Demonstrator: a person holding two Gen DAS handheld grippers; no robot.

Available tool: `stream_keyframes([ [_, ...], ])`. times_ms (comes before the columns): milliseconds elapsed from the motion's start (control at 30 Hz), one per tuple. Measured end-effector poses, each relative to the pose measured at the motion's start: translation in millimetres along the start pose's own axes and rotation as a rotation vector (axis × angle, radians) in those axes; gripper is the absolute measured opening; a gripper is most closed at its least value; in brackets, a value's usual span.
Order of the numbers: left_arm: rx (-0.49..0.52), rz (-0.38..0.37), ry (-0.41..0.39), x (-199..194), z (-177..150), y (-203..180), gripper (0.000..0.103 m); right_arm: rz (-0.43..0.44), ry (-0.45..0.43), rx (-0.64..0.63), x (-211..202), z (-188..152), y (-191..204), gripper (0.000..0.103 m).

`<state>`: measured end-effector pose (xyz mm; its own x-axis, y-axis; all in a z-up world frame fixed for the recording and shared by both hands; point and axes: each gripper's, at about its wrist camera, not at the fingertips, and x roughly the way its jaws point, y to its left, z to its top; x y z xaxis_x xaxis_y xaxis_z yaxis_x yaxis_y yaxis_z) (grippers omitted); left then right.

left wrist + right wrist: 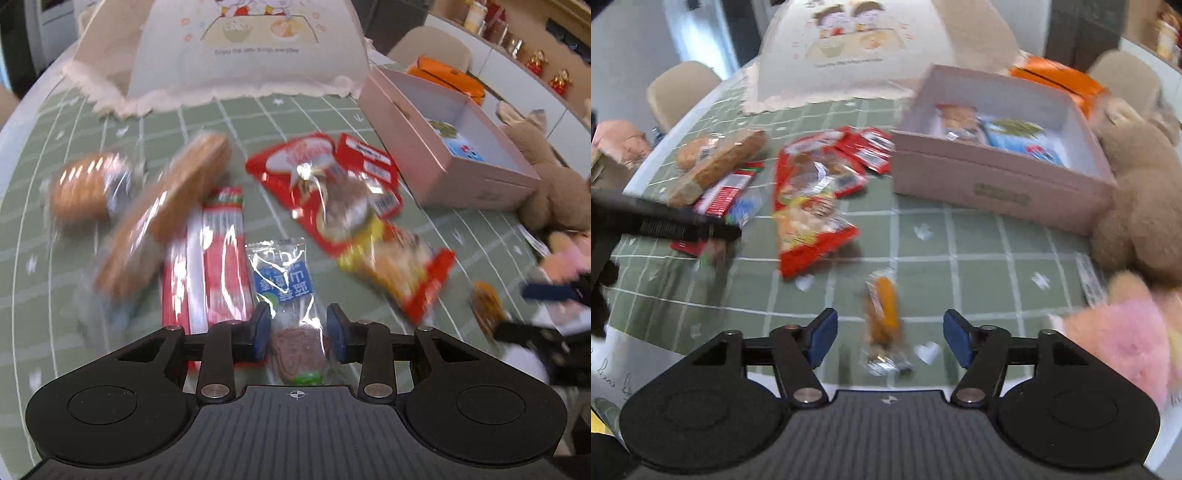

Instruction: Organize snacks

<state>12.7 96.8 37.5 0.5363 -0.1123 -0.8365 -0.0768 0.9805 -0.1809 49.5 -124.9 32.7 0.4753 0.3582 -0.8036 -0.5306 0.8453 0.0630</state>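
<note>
The left hand-held gripper (297,332) stood spread around a light, crinkly, slippery snack packet (291,314) lying on the desk (92,122), not squeezing it, so its thicker brown middle looked best to pinch, while the right hand-held gripper (889,336) was spread wide over an orange snack (882,314).

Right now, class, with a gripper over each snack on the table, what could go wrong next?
1. The left gripper straddles a clear-wrapped snack beside the red striped packet; closing might catch both.
2. The right gripper stands open around the orange snack, whose crinkly wrapper could slip.
3. The pink box sits against a plush toy; a careless drop might miss.
</note>
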Motion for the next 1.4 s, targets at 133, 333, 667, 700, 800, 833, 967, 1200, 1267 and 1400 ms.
stream_keyframes([
  [133,-0.078,-0.038,-0.011,-20,-24,11,0.037,0.01,-0.051,-0.096,2,14,25,0.079],
  [333,-0.066,-0.02,0.007,-27,-40,7,0.036,0.046,-0.055,-0.165,13,34,54,0.079],
  [667,0.031,0.001,0.015,-16,-41,-21,0.039,0.012,-0.05,-0.13,8,30,38,0.079],
  [700,0.035,0.007,0.012,-14,-38,-22,0.04,0.009,-0.046,-0.116,8,29,34,0.079],
  [800,0.063,0.015,0.014,-8,-30,-28,0.041,0.007,-0.024,-0.078,13,26,22,0.079],
  [833,0.06,0.015,0.021,-8,-29,-28,0.04,0.007,-0.019,-0.082,15,26,21,0.079],
  [967,0.003,-0.002,0.044,-17,-37,-20,0.04,0.014,-0.043,-0.17,21,32,28,0.079],
  [1200,-0.004,0.026,0.059,-31,-56,-13,0.04,0.085,-0.001,-0.249,63,65,50,0.083],
  [1267,0.011,0.028,0.056,-32,-58,-14,0.04,0.099,0.055,-0.213,81,72,51,0.083],
  [1400,0.047,0.04,0.055,-32,-61,-19,0.04,0.079,0.075,-0.197,76,70,55,0.056],
])
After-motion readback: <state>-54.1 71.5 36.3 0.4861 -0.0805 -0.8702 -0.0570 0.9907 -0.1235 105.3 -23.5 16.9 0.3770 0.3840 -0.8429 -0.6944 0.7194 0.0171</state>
